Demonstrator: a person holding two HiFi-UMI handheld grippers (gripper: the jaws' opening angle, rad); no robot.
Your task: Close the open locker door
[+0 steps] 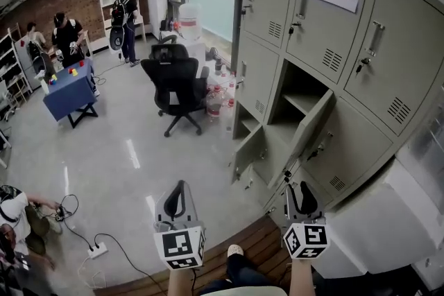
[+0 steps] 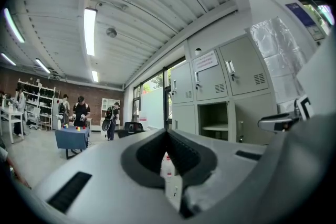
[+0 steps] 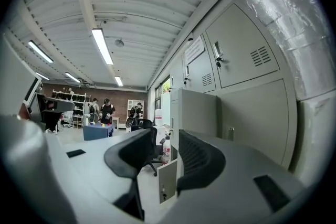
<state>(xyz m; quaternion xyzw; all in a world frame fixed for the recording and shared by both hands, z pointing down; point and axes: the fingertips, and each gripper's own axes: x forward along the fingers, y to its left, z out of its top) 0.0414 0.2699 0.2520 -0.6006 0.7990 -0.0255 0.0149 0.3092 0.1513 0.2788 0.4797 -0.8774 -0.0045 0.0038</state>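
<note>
Approach stage: the right gripper, jaws spread and empty, hovers just below the open locker door jutting from the grey locker bank. The left gripper, jaws pressed together, hangs aside. Next likely move: push the door's face inward.

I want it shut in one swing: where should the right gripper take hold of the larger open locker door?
Grip the larger open locker door at its free edge, the one that sticks out into the room, near the handle. It seems hinged on the compartment's right, so bring the right gripper, jaws apart, from the right and swing it left.
</note>
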